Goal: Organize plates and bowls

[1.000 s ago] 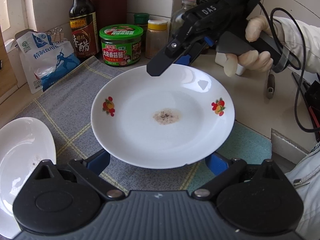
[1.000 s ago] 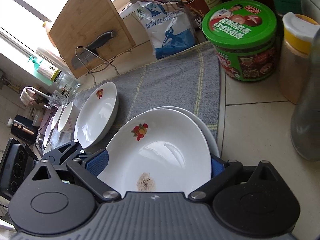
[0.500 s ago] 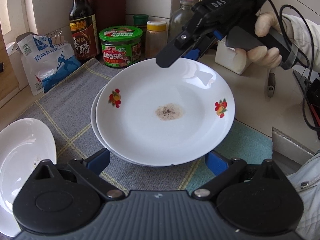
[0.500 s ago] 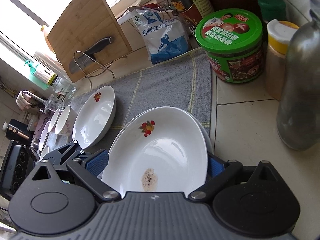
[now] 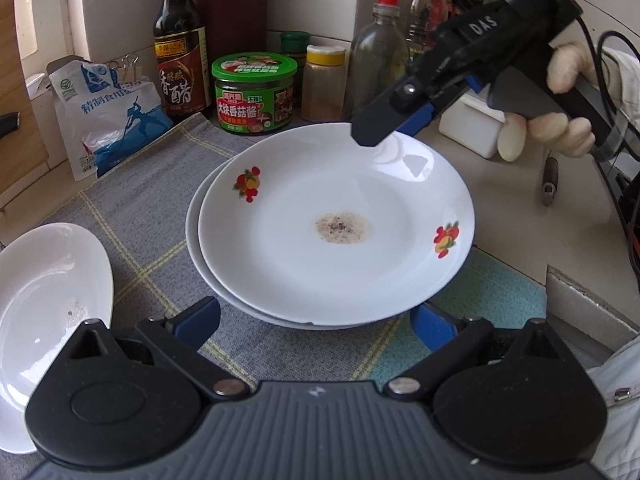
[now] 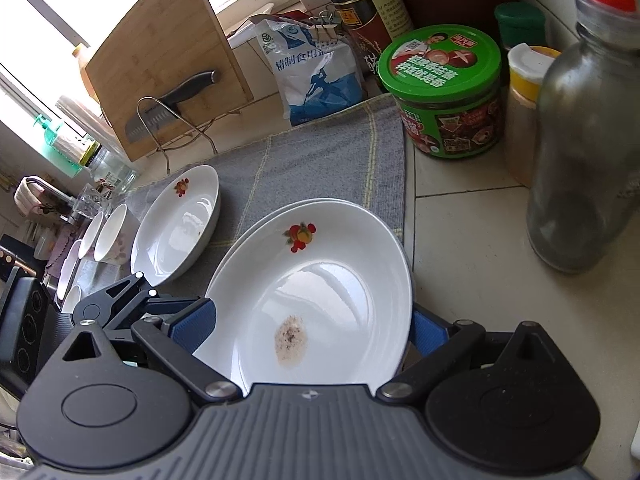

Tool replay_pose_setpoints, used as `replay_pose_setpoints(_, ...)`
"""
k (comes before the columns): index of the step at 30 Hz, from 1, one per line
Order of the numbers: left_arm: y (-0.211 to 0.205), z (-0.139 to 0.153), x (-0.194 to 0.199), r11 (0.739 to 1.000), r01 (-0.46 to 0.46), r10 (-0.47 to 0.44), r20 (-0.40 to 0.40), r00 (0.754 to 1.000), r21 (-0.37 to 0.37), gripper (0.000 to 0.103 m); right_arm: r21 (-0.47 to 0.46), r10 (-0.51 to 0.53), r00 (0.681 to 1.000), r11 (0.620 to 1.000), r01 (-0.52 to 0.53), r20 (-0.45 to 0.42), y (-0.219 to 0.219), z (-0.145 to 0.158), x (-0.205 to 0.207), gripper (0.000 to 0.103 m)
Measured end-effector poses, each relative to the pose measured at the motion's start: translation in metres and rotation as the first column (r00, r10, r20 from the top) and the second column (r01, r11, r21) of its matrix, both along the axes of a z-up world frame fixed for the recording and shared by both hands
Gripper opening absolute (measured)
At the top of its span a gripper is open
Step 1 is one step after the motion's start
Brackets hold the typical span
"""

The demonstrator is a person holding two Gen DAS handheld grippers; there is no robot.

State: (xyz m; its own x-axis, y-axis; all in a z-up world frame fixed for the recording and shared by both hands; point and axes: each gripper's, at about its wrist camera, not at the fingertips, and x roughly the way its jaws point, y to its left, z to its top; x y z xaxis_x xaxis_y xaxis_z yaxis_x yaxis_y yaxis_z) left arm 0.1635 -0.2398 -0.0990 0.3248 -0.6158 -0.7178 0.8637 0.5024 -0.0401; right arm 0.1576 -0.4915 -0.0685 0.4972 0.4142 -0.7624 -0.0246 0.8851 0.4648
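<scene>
A white top plate (image 5: 336,220) (image 6: 320,280) with fruit decals and a brown stain lies on a lower plate (image 5: 193,236), shifted right of it. My right gripper (image 5: 372,136) (image 6: 312,314), held by a gloved hand (image 5: 560,128), is shut on the top plate's far rim, both blue pads against its edge. At the stack's near rim my left gripper (image 5: 314,308) (image 6: 120,300) stands wide open; whether its pads touch the rim I cannot tell. A third plate (image 5: 52,292) (image 6: 176,224) lies to the left. Small bowls (image 6: 108,236) stand beyond it.
A grey checked cloth (image 5: 140,216) lies under the plates. Behind stand a vinegar bottle (image 5: 180,52), a green jar (image 5: 254,96), a spice jar (image 5: 324,80), a glass bottle (image 5: 380,56) and a salt bag (image 5: 112,120). A cutting board with a knife (image 6: 160,60) leans far left.
The top plate has moved with my right gripper toward the far right, uncovering the lower plate's left rim. My left gripper and the lower plate have kept still.
</scene>
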Motion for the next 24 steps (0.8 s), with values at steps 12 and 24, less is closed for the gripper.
replay_pose_setpoints(12, 0.005, 0.003, -0.006, 0.999, -0.035, 0.035, 0.001, 0.999, -0.025, 0.101, -0.062, -0.019, 0.998, 0.998, 0.023, 0.059, 0.009, 0.017, -0.019, 0.103)
replay_pose_setpoints(24, 0.043, 0.028, -0.022, 0.96, -0.265, 0.27, 0.046, 0.962, -0.088, 0.101, -0.335, 0.149, 0.964, 0.94, -0.068, 0.222, 0.07, 0.045, -0.023, 0.103)
